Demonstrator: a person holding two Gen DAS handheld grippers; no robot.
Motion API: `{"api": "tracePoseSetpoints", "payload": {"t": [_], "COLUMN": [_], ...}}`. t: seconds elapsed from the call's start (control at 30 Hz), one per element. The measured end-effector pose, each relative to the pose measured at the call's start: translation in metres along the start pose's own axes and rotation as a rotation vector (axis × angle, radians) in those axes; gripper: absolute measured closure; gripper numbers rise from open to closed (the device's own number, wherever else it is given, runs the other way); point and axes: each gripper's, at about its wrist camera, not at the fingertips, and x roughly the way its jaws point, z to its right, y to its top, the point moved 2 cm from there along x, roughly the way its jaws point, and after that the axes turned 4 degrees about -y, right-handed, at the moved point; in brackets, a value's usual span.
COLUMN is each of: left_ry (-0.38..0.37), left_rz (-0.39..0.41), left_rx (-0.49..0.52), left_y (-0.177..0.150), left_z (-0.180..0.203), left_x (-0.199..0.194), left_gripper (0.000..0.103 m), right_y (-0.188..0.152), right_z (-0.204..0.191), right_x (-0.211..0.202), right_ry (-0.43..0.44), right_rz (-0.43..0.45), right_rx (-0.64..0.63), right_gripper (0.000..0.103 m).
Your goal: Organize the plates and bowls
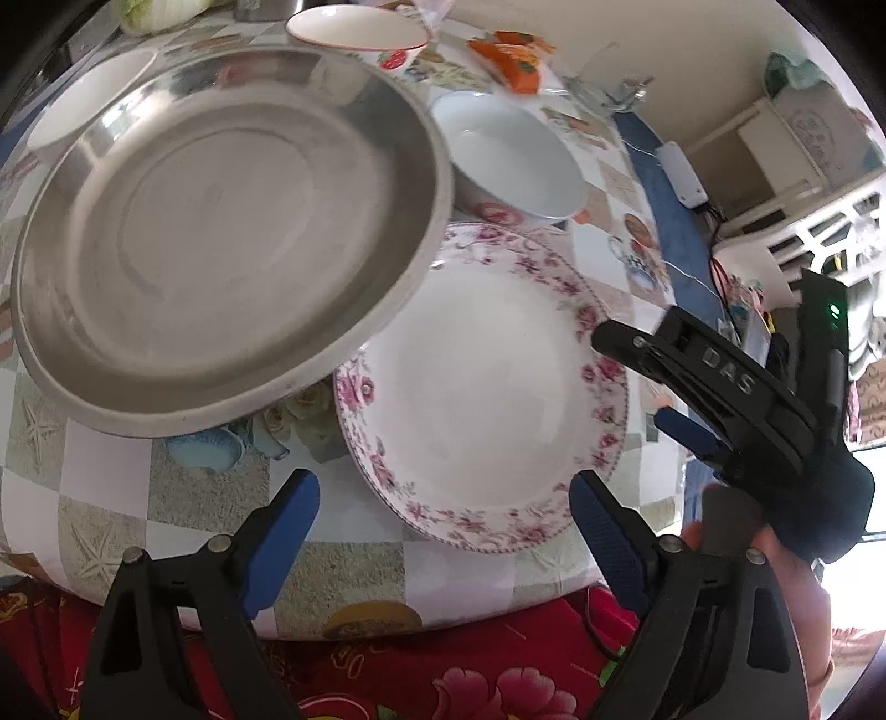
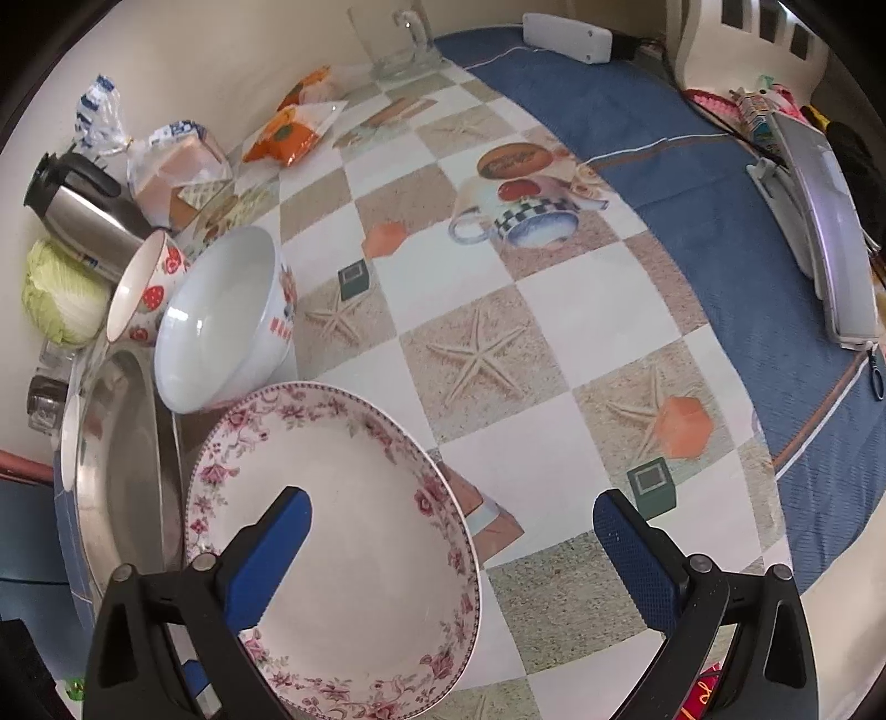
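Over on the left of the left wrist view sits the steel plate (image 1: 221, 238), big and shallow, its right rim overlapping the edge of the floral plate (image 1: 482, 387) at frame centre. Behind them, top centre, a strawberry bowl (image 1: 360, 33) and, just right of the steel rim, a white bowl (image 1: 509, 155) – all on the checkered surface (image 1: 111, 487). The left claw (image 1: 443, 526) hangs at the bottom with its blue pads spread wide, nothing between them, the floral plate's near rim just above. At the right edge the right claw (image 1: 637, 376) pokes in over that plate's rim, carried by a gloved hand (image 1: 819, 509). Switch to the right wrist view – steel plate (image 2: 122, 459) lower left, strawberry bowl (image 2: 144, 288) and white bowl (image 2: 221, 321) above it, floral plate (image 2: 360, 526) bottom centre. The right claw (image 2: 451, 559) gapes wide here too, its left pad over the plate's face, its right pad over bare surface (image 2: 554, 332), gripping nothing.
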Motion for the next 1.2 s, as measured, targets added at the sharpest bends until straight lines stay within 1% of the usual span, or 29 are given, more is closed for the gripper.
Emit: {"api": "tracePoseSetpoints", "payload": {"t": [0.07,0.13,0.2,0.23,0.33,0.37,0.4,0.43,0.47,0.5,0.53,0.6,0.63,0.77,0.9,1.07,1.13,1.2], "left_ry": [0.011,0.019,0.024,0.022,0.022,0.025,0.027,0.025,0.025,0.025,0.024,0.019,0.019,0.012,0.008,-0.006,-0.013,-0.027], "left_rz": [-0.001,-0.008,-0.018,-0.023,-0.024,-0.025,-0.030,-0.034,-0.038,-0.043,-0.045,-0.048,-0.049,-0.055,-0.052,-0.058,-0.056,-0.054], "left_rx": [-0.020,-0.030,-0.033,-0.037,-0.039,-0.037,-0.037,-0.039,-0.044,-0.053,-0.060,-0.077,-0.082,-0.095,-0.089,-0.066,-0.060,-0.060], "left_y": [0.002,0.004,0.006,0.006,0.008,0.009,0.009,0.008,0.009,0.009,0.009,0.010,0.010,0.010,0.010,0.011,0.013,0.014], "left_z": [-0.005,-0.008,-0.009,-0.010,-0.010,-0.010,-0.010,-0.011,-0.011,-0.012,-0.014,-0.017,-0.019,-0.022,-0.022,-0.016,-0.013,-0.011], "left_x": [0.003,0.007,0.012,0.013,0.015,0.016,0.017,0.018,0.020,0.021,0.022,0.025,0.025,0.028,0.028,0.031,0.033,0.034], "left_gripper": [0.020,0.022,0.022,0.022,0.025,0.027,0.030,0.033,0.038,0.041,0.042,0.046,0.047,0.048,0.051,0.053,0.059,0.063], "right_y": [0.000,0.000,0.000,0.000,0.001,0.001,0.000,0.001,0.001,0.001,0.001,0.002,0.002,0.003,0.005,0.008,0.009,0.011], "right_z": [-0.004,-0.007,-0.009,-0.010,-0.010,-0.010,-0.009,-0.010,-0.010,-0.009,-0.008,-0.004,-0.001,0.002,0.008,0.025,0.033,0.042], "right_x": [0.002,0.004,0.005,0.006,0.011,0.012,0.013,0.015,0.016,0.017,0.017,0.018,0.018,0.018,0.013,0.006,0.005,0.007], "right_ry": [0.008,0.008,0.015,0.021,0.047,0.059,0.069,0.072,0.073,0.064,0.057,0.044,0.041,0.051,-0.005,-0.073,-0.057,-0.008], "right_rz": [-0.011,-0.011,-0.008,-0.011,-0.026,-0.031,-0.037,-0.042,-0.047,-0.046,-0.042,-0.039,-0.040,-0.036,-0.011,0.020,0.024,0.018], "right_rx": [-0.019,-0.030,-0.035,-0.034,-0.022,-0.015,-0.009,-0.007,-0.005,-0.003,0.000,0.013,0.016,0.031,0.032,0.065,0.087,0.113], "right_gripper": [0.000,0.003,0.017,0.019,0.031,0.040,0.049,0.052,0.059,0.064,0.067,0.078,0.080,0.080,0.080,0.080,0.080,0.080]}}
